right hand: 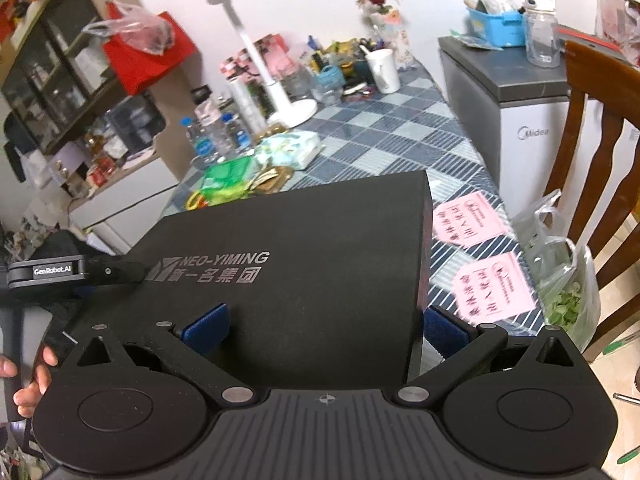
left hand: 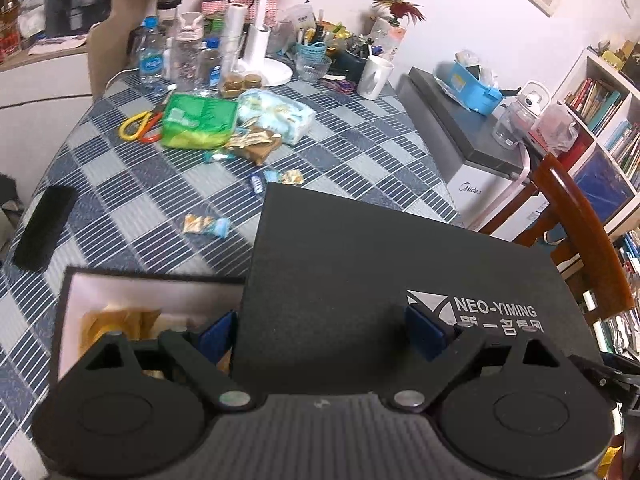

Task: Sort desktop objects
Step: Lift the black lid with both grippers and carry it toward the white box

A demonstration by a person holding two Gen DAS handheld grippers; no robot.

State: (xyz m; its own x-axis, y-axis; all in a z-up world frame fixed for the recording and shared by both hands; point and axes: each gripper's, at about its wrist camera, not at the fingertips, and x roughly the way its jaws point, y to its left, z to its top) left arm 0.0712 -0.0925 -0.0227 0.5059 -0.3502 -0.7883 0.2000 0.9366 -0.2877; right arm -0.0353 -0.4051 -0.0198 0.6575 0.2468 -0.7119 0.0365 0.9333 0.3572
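Checked tablecloth [left hand: 132,200], cluttered at the far end. Near edge: black lid [left hand: 360,264] printed NEO-YIMING, held between both tools, partly over the open box [left hand: 76,280] — box mouth uncovered on its left side, yellowish contents visible inside.

Left gripper [left hand: 320,334]: jaws spread wide, one blue pad on the lid's left edge, the other on its top near the logo; real clamp or just contact — cannot tell. Right gripper [right hand: 326,330]: also wide, left pad on the lid top, right pad at its right edge; grip likewise unclear.

Loose candies [left hand: 206,225] lie on the cloth past the lid. Further out: green pack [left hand: 198,120], tissue pack [left hand: 276,114], scissors [left hand: 138,126], bottles [left hand: 152,56], white lamp [left hand: 260,40], mug [left hand: 374,76]. Two pink cards [right hand: 480,252] just right of the lid. Chair [right hand: 592,160] and fridge [right hand: 516,120] off the right side.
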